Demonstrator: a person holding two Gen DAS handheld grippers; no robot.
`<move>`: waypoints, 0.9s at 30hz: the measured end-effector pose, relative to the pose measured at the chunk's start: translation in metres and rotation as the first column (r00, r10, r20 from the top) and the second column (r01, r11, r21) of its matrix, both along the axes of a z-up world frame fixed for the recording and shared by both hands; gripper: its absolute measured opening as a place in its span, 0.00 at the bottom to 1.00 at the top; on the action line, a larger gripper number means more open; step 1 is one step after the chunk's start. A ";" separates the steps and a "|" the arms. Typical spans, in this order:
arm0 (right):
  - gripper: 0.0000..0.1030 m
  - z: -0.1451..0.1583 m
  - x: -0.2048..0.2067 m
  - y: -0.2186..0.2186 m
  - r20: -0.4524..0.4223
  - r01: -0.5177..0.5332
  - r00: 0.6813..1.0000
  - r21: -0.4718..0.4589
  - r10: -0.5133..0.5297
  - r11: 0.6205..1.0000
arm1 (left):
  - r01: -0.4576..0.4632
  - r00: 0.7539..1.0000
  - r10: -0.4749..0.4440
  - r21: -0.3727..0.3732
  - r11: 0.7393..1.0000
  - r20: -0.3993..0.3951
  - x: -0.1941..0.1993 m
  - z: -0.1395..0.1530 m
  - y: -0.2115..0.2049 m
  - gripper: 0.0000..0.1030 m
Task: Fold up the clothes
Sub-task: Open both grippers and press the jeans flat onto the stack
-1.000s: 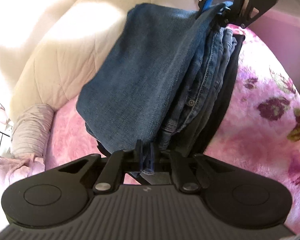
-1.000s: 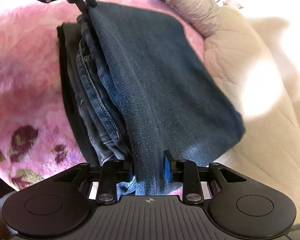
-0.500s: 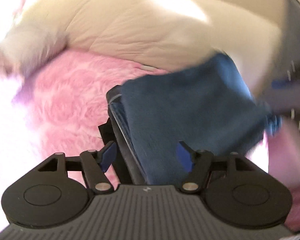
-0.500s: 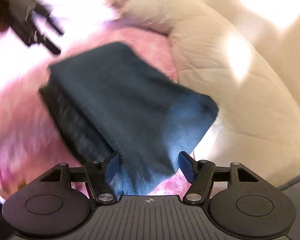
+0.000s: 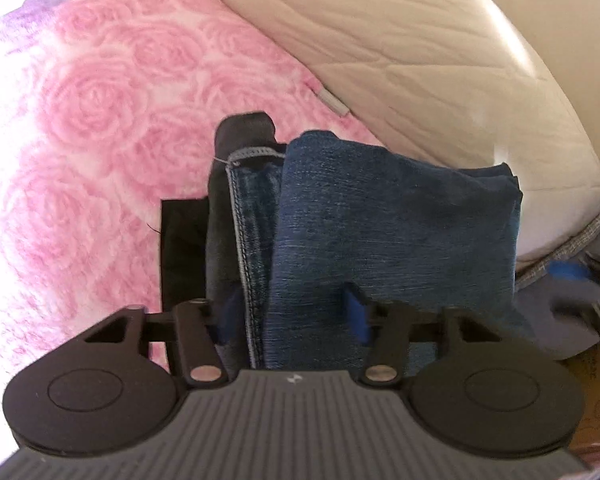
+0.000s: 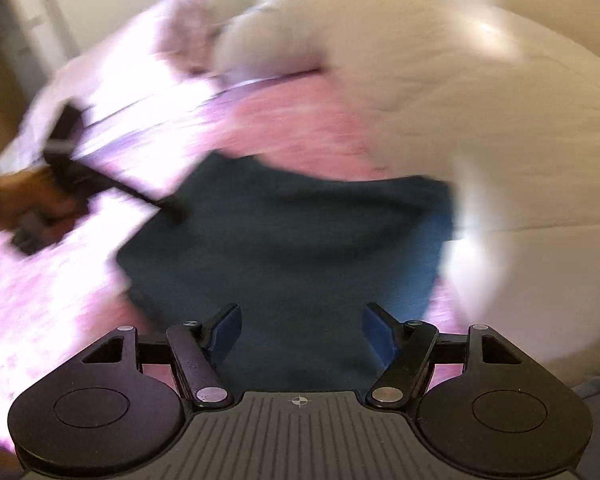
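Blanket, pink with a rose pattern, covers most of the surface; cream quilt bunched along its far edge, touching it. Folded jeans lie on the blanket just beside the quilt, top layer plain blue denim, stitched hem edges showing on their left side. Dark garment sits under the jeans, its edge poking out to the left. Left gripper released, jaws spread wide over the near end of the jeans, blue pads either side of the fold, not pinching cloth. Right gripper likewise released, jaws well apart, near end of the jeans between and beyond them; this view is heavily blurred. In it a hand shows at the left, holding the other gripper's handle, its tip near the far left corner of the jeans; contact there cannot be told.
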State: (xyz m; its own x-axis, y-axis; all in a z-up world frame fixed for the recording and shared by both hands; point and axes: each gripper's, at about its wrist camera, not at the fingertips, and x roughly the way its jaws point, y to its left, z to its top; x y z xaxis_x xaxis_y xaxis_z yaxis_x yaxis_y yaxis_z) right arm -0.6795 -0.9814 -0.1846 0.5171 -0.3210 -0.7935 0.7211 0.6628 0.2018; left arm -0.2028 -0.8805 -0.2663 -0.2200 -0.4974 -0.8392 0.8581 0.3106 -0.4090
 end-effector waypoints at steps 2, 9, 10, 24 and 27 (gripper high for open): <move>0.68 -0.011 0.000 -0.022 -0.001 0.067 0.998 -0.007 -0.067 0.998 | 0.006 1.000 -0.006 0.011 1.000 0.007 -0.002 -0.002 -0.002 0.38; 0.56 -0.049 0.013 -0.083 0.042 0.167 0.985 0.030 -0.168 0.985 | -0.019 0.997 0.021 -0.021 1.000 0.079 -0.011 0.011 0.010 0.19; 0.45 -0.052 0.014 -0.086 0.039 0.160 0.986 0.032 -0.161 0.987 | -0.035 0.996 0.037 -0.024 0.999 0.084 -0.012 0.014 0.013 0.18; 0.53 -0.063 0.018 -0.106 0.023 0.134 0.991 0.032 -0.135 0.990 | -0.064 0.991 0.059 0.033 0.997 0.123 -0.015 0.010 0.012 0.24; 0.53 -0.041 0.011 -0.087 0.025 0.165 0.986 -0.007 -0.165 0.986 | -0.055 0.984 0.048 0.035 0.998 0.172 -0.020 0.025 0.018 0.21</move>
State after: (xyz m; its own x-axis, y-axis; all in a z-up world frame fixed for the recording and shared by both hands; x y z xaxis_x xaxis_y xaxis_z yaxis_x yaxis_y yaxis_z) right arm -0.6685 -1.0681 -0.2256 0.4758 -0.4107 -0.7778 0.8157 0.5369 0.2155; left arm -0.2227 -0.8621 -0.2410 -0.0464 -0.4704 -0.8812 0.8968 0.3689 -0.2441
